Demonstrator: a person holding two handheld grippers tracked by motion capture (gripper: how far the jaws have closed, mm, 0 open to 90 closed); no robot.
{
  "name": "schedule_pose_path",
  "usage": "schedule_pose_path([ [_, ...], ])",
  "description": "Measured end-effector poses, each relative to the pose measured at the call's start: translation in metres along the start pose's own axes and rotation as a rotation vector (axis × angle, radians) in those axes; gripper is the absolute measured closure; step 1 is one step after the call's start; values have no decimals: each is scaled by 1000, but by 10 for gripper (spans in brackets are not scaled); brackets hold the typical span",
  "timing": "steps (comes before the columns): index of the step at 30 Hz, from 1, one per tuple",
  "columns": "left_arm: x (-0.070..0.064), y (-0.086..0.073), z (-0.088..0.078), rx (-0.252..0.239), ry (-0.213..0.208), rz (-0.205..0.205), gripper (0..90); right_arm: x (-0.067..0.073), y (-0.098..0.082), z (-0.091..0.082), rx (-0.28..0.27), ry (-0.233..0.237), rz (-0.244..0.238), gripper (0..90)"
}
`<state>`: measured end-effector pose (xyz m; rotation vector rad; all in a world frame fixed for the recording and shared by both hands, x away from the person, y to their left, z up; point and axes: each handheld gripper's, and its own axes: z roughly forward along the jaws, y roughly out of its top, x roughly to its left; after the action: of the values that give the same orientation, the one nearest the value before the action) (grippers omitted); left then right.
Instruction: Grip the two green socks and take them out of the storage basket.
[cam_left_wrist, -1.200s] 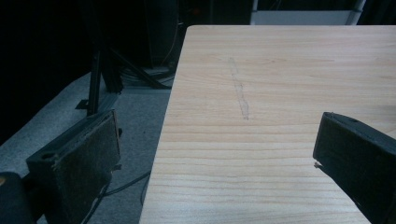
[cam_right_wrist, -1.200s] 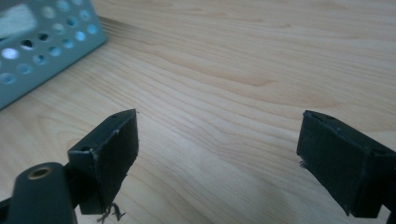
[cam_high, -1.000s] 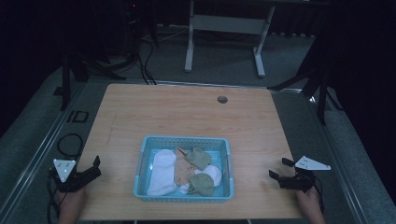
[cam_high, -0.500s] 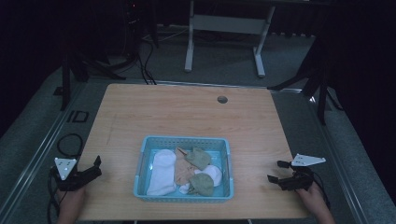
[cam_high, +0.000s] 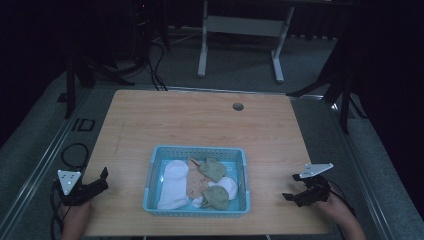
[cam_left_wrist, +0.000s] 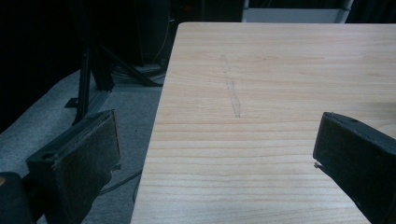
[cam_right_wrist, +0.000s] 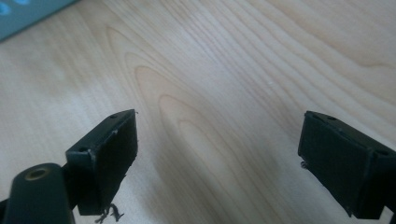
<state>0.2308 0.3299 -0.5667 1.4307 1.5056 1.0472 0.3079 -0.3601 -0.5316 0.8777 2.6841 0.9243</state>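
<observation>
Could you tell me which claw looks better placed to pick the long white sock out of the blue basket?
Probably the left claw. The white sock lies along the basket's left side, nearer that claw, while the right claw would have to cross the green and beige pieces. Both are open and empty.

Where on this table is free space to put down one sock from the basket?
The table is bare from the basket up to the small hole. Bare strips also lie between the basket and the left gripper, and between it and the right gripper. Inside the basket it is crowded with socks.
</observation>
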Motion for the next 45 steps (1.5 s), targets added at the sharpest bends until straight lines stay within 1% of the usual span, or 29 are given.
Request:
schedule_pose_path([
  [2,0,0,0,-2,0,1,4,3,4,-1,18,24,-13,118],
  [6,0,0,0,-2,0,3,4,6,11,-2,30,34,-42,118],
  [11,0,0,0,-1,0,9,3,8,21,-5,45,54,-49,118],
  [13,-1,0,-1,0,-1,11,3,10,25,-6,54,53,-62,118],
  [16,0,0,0,0,-2,8,4,14,33,-8,60,63,-85,119],
  [17,0,0,0,0,-2,10,4,16,36,-10,69,58,-105,119],
  [19,0,0,-1,-1,-2,11,4,19,41,-12,72,57,-120,120],
  [24,-1,0,-1,0,-3,13,3,26,56,-18,82,61,-131,129],
  [27,-1,0,-1,0,-4,13,4,30,66,-22,75,71,-139,129],
  [29,-1,0,-1,-1,-4,14,3,33,73,-23,73,88,-141,129],
  [36,-1,0,0,-3,-7,18,4,44,93,-27,70,100,-177,132],
  [43,-1,0,-1,-3,-7,18,4,53,112,-32,32,106,-198,132],
  [45,-1,0,0,-3,-6,18,4,56,117,-32,24,114,-201,132],
])
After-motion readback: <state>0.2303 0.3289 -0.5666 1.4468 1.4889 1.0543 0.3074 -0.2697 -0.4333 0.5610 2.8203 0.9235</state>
